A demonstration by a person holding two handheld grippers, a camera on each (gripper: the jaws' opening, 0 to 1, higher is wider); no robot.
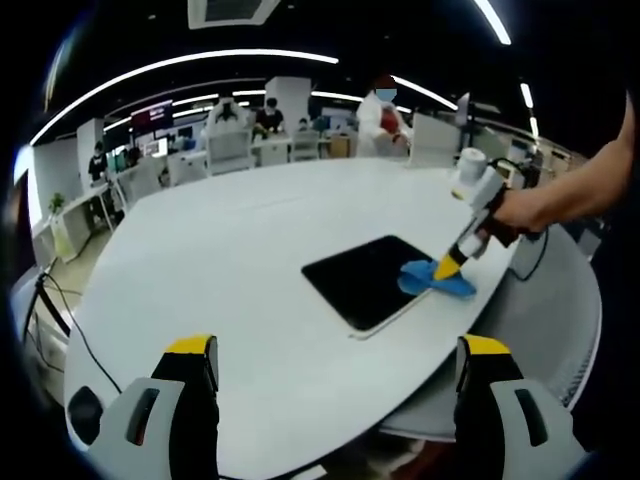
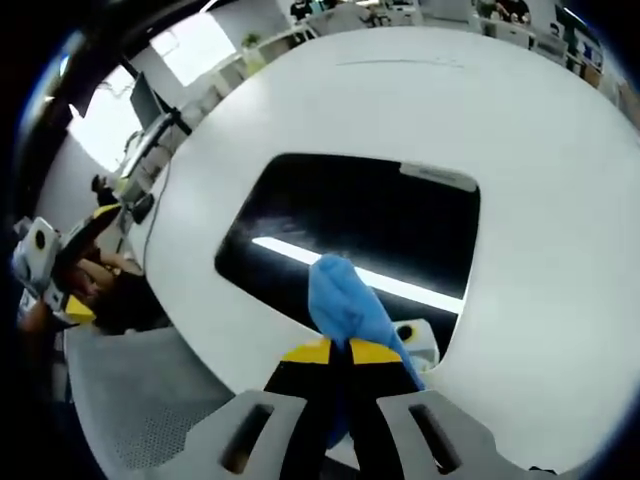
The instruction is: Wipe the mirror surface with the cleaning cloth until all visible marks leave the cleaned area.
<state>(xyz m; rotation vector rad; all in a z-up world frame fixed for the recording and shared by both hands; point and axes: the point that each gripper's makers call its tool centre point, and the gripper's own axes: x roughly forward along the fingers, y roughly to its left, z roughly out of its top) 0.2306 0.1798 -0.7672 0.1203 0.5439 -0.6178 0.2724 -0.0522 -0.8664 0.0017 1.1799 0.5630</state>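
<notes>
White oval surface (image 1: 230,270) carries the dark rectangular mirror (image 2: 360,225); your right tongs (image 2: 340,352) pinch the blue cleaning cloth (image 2: 345,295) against its lower edge for wiping, while your left tongs (image 1: 335,350) hang open, clear.

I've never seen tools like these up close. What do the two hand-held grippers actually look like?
The left hand-held gripper has two broad pale grey jaws with black inner faces and yellow tips. The right hand-held gripper matches it: grey body, black jaws, yellow tips; from the left gripper view it looks slim and whitish. The arm holding it is bare, no sleeve.
</notes>
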